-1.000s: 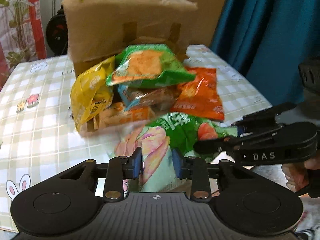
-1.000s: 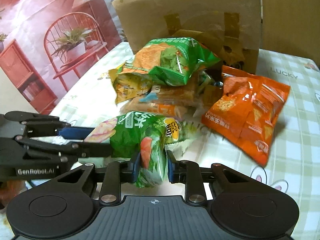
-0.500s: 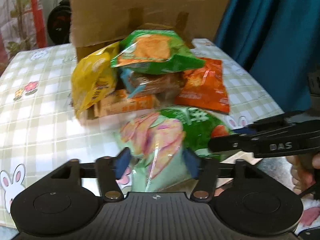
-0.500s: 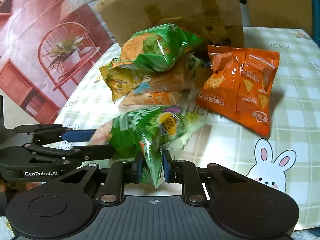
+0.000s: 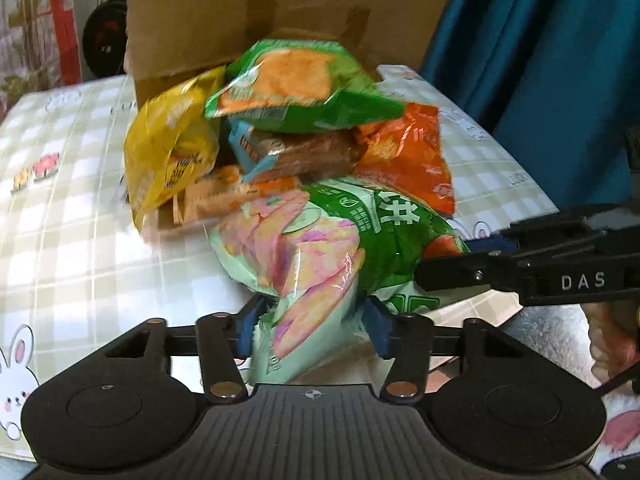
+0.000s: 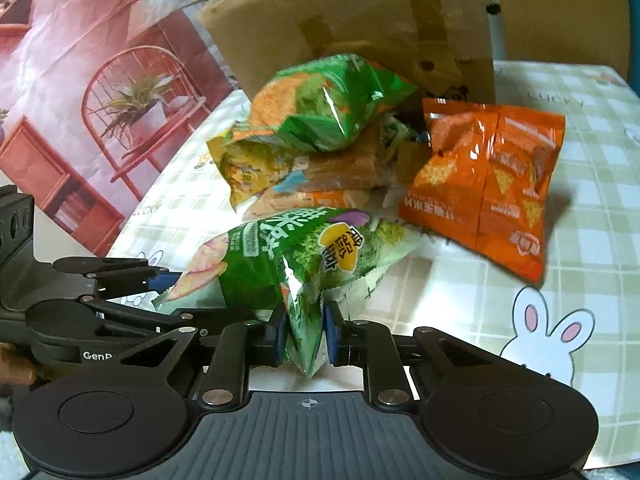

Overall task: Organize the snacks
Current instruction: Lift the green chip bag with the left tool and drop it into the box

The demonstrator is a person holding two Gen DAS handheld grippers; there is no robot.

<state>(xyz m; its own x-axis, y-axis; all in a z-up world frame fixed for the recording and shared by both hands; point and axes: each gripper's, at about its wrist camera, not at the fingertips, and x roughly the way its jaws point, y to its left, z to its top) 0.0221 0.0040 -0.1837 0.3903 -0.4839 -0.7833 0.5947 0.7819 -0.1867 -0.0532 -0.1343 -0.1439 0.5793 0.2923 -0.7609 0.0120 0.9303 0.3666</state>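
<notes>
A green-and-pink snack bag (image 5: 336, 248) hangs above the checked table. My right gripper (image 6: 306, 334) is shut on the bag's (image 6: 280, 264) lower edge. My left gripper (image 5: 310, 326) stands open with its blue pads on either side of the bag's pale end, not pinching it. Behind lies a snack pile: a green bag (image 5: 296, 84) on top, a yellow bag (image 5: 168, 152), a brown packet (image 5: 296, 152), an orange box (image 5: 224, 196) and an orange chip bag (image 6: 488, 184). Each gripper shows in the other's view, my right gripper (image 5: 520, 272) and my left gripper (image 6: 100, 304).
A cardboard box (image 5: 248, 12) lies on its side behind the pile, its open face toward the snacks. The checked tablecloth (image 6: 592, 208) has rabbit prints. A teal curtain (image 5: 552, 60) hangs to the right, a pink patterned wall (image 6: 80, 60) to the left.
My left gripper's fingers have spread from pinching the bag to standing open around it. Both grippers have moved nearer the pile with the bag; the right has stayed shut on it.
</notes>
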